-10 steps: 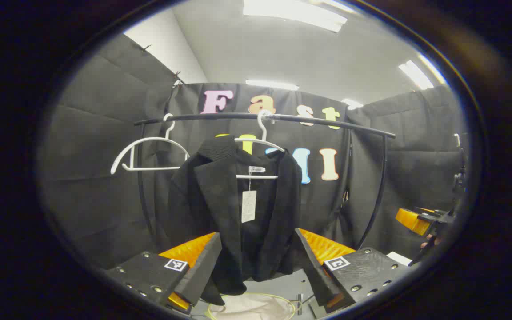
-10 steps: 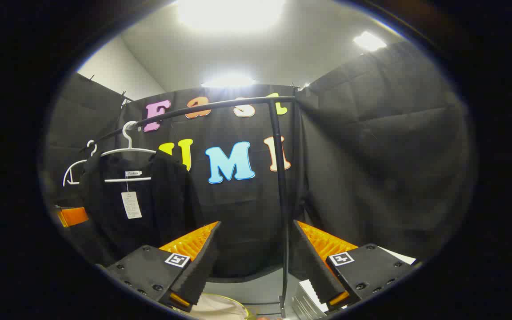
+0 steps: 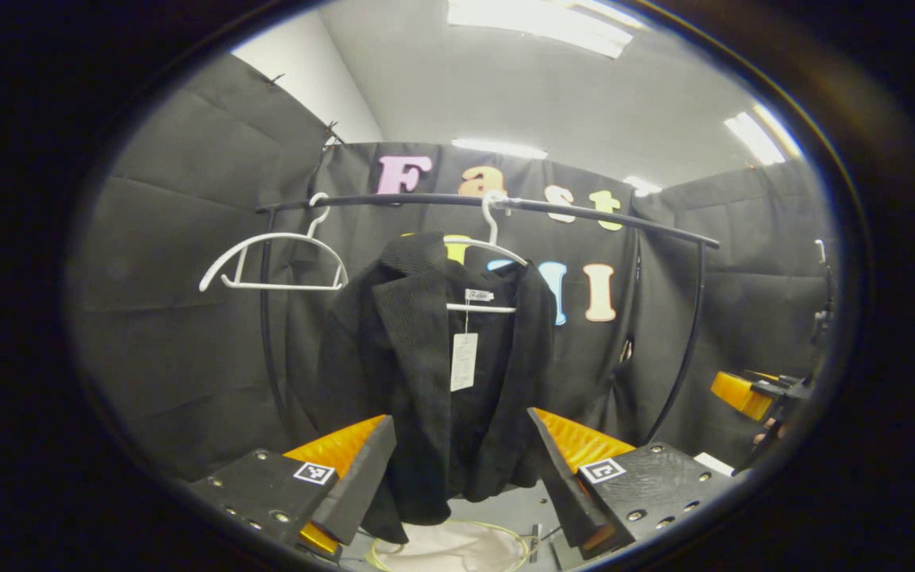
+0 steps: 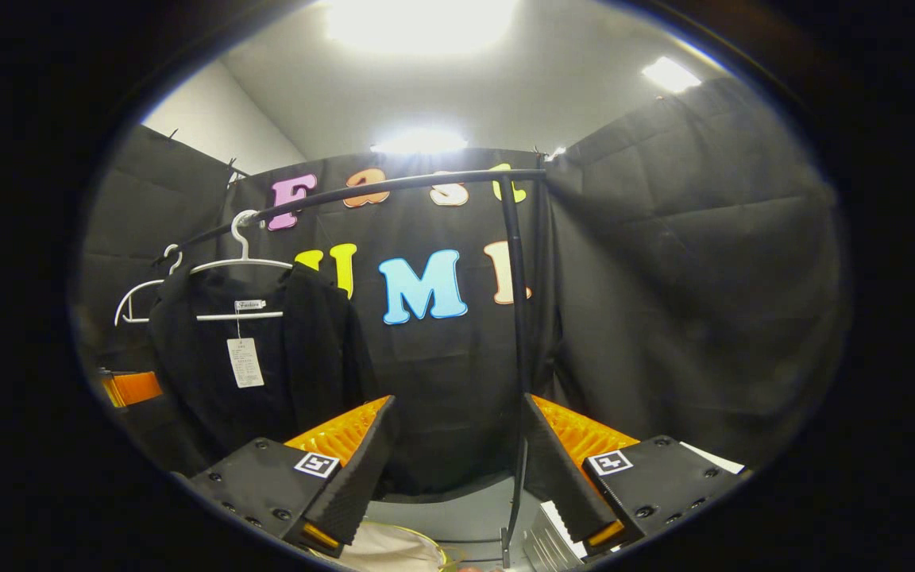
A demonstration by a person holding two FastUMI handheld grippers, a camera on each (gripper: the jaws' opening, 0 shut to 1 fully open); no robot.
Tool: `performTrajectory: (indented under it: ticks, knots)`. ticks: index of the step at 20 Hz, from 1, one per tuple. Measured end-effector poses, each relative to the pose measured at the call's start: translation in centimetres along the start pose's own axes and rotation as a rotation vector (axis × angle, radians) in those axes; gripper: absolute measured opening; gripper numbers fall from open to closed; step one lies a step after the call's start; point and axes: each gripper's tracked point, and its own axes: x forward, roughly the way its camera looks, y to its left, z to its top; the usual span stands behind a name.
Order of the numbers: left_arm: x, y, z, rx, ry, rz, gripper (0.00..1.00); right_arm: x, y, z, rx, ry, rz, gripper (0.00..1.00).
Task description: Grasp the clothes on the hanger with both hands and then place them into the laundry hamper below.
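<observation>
A black jacket (image 3: 434,373) with a white tag hangs on a white hanger (image 3: 489,250) from the black rail (image 3: 505,204). It hangs straight ahead of my left gripper (image 3: 461,461), which is open and still apart from it. The hamper's pale rim (image 3: 457,548) lies on the floor below the jacket. In the right gripper view the jacket (image 4: 267,365) hangs to the left, and my right gripper (image 4: 457,457) is open, facing the rail's right post (image 4: 517,342). The right gripper (image 3: 751,393) also shows at the far right of the left gripper view.
A second, bare white hanger (image 3: 275,262) hangs on the rail left of the jacket. The rail's left post (image 3: 267,318) stands behind it. Black cloth walls close the booth on three sides. A white ribbed object (image 4: 545,540) lies on the floor by the right post.
Both views have shifted a little, so the jacket and rail sit slightly higher and more to the right in each. Both grippers remain open.
</observation>
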Motion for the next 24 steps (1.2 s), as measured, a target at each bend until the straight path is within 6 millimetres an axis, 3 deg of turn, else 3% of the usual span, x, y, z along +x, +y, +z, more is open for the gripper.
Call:
performTrajectory:
  ticks: [3, 4, 5, 8, 9, 10, 15, 19, 24]
  knots:
    - [-0.3, 0.0, 0.5, 0.005, -0.018, -0.006, 0.95, 0.1, 0.2, 0.2, 0.015, 0.004, -0.002, 0.98]
    - [-0.4, 0.0, 0.7, 0.007, -0.02, -0.007, 0.95, 0.1, 0.2, 0.3, 0.014, 0.001, -0.004, 0.92]
    - [-0.4, 0.1, 0.8, 0.01, -0.022, -0.007, 0.95, 0.0, 0.1, 0.4, 0.01, -0.002, -0.006, 0.98]
    - [-0.4, 0.0, 1.1, 0.018, -0.029, -0.01, 0.95, -0.3, 0.0, 0.7, 0.005, -0.01, -0.01, 0.98]
    - [-0.3, 0.0, 1.1, 0.019, -0.029, -0.013, 0.95, -0.3, 0.0, 0.8, 0.009, -0.01, -0.013, 0.92]
    - [-0.2, 0.0, 1.0, 0.021, -0.027, -0.014, 0.96, -0.4, 0.0, 0.6, 0.014, -0.006, -0.014, 0.98]
    - [-0.1, 0.0, 0.7, 0.013, -0.022, -0.017, 0.95, -0.8, 0.4, 0.5, 0.011, 0.003, -0.008, 0.98]
    - [-0.9, 0.7, 0.8, 0.009, -0.016, 0.001, 0.95, -0.9, 1.8, 0.5, 0.016, 0.021, 0.022, 0.98]
    - [-1.5, 1.7, 1.7, 0.003, -0.022, 0.034, 0.95, 0.4, 4.2, 0.8, 0.029, 0.054, 0.073, 0.98]
